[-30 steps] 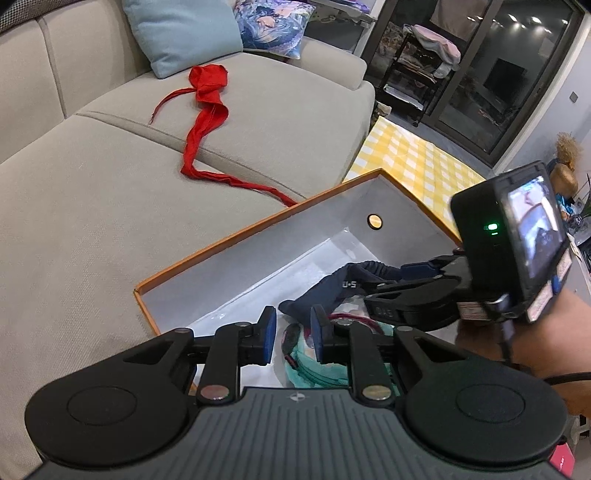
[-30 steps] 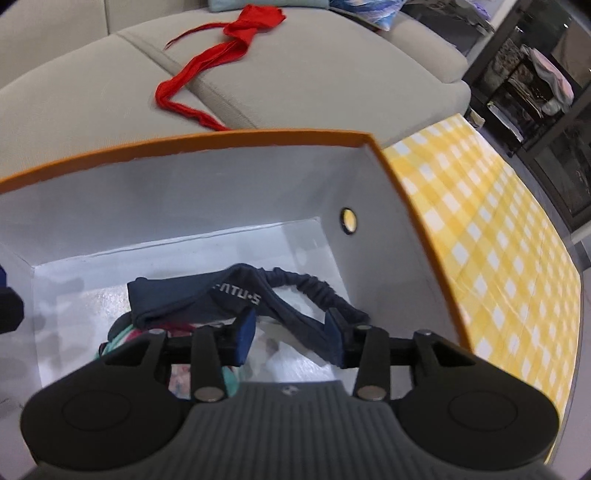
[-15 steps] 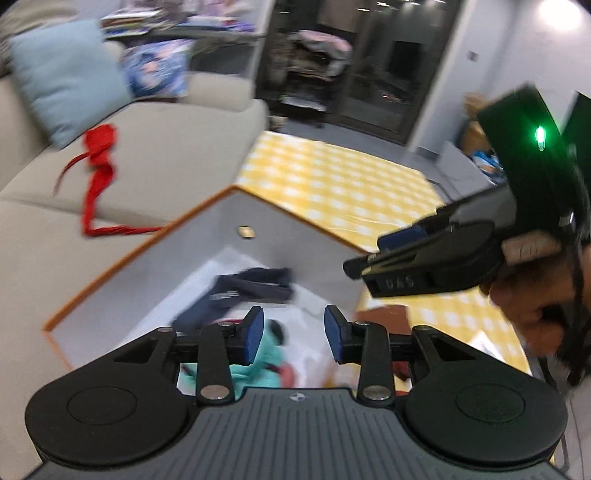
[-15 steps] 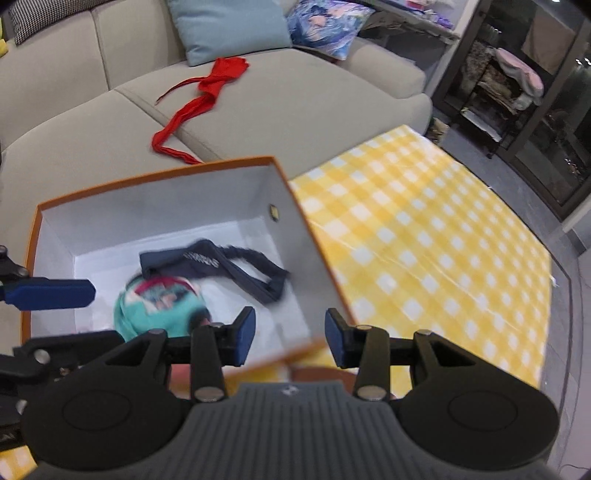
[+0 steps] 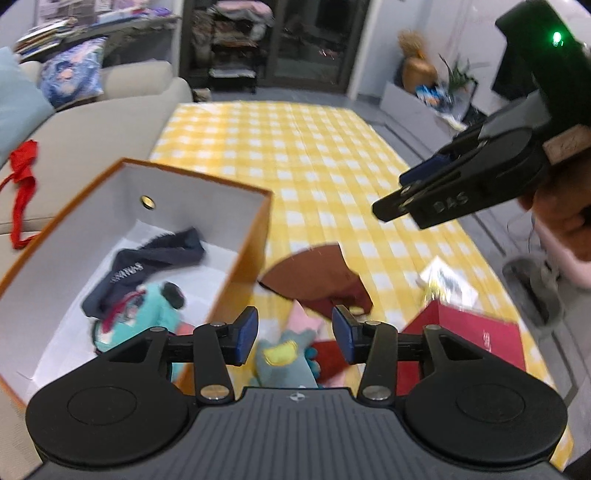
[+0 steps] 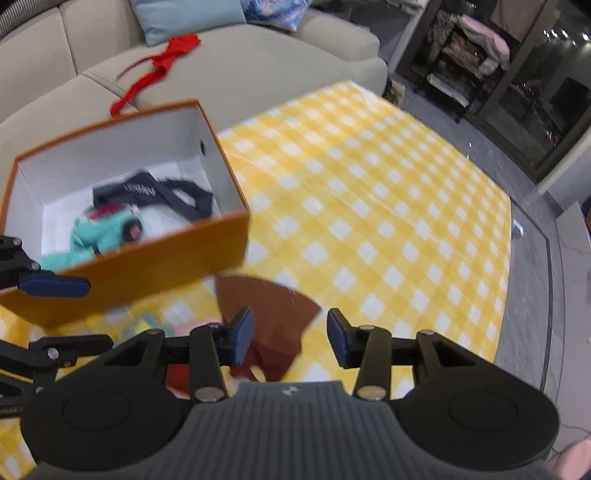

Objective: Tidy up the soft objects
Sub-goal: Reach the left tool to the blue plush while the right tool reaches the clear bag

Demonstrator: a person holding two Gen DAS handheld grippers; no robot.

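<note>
An orange box point(image 5: 255, 236) with white inside stands on the yellow checked cloth and shows in the right wrist view too point(image 6: 147, 266). In it lie a dark navy garment point(image 5: 155, 258) and a teal plush toy point(image 5: 147, 306). My left gripper point(image 5: 294, 335) is open and empty, above a teal and pink soft toy point(image 5: 284, 354) beside the box. My right gripper point(image 6: 290, 340) is open and empty, over a brown soft piece point(image 6: 266, 306). A red cloth strip point(image 6: 159, 70) lies on the sofa.
The beige sofa point(image 6: 258, 62) with a light blue cushion point(image 6: 177, 14) stands behind the table. A red box point(image 5: 461, 339) and a small packet point(image 5: 447, 280) lie on the checked cloth point(image 6: 388, 206) to the right. Shelves and dark glass doors are farther back.
Both grippers have pulled up and back out of the box and swung right over the table. The navy garment stays in the box. The left jaws have opened wider.
</note>
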